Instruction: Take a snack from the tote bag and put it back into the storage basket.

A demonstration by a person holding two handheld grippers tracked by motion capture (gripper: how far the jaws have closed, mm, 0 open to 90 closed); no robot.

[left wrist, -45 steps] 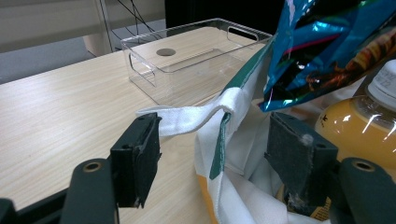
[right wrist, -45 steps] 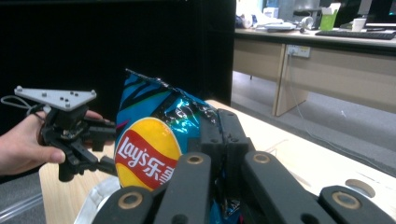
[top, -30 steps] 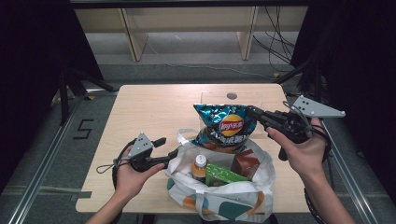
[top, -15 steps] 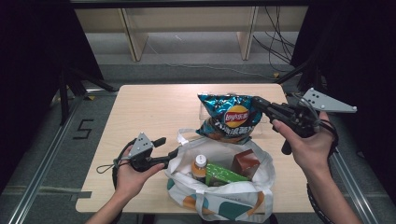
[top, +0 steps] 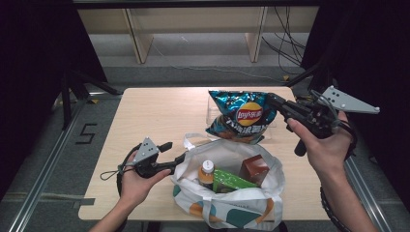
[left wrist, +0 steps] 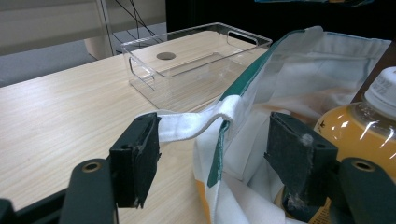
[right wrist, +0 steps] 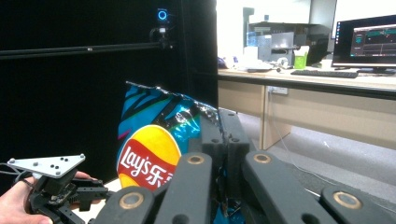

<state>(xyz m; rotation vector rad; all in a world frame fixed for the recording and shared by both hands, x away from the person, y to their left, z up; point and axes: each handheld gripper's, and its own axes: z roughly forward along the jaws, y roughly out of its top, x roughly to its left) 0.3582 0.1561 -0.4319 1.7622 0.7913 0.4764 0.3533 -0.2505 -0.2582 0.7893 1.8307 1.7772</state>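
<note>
Pale wooden tabletop (top: 159,116) was the setup: right gripper (top: 275,102) had its jaws clamped on the blue crinkly Lay's chip bag (top: 241,116), held above the clear plastic bin (left wrist: 196,58). Left gripper (top: 175,155), jaws wide open, straddled the white fabric tote bag (top: 232,212) handle. Orange juice bottle (top: 206,173) and other groceries looked left inside.

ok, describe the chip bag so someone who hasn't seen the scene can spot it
Start at the wooden table; near its front edge sits a white tote bag holding a bottle and cartons. Just beyond the tote, above the clear plastic bin, the right gripper holds the chip bag in the air. It is the only glossy blue packet, with a red and yellow logo.
</note>
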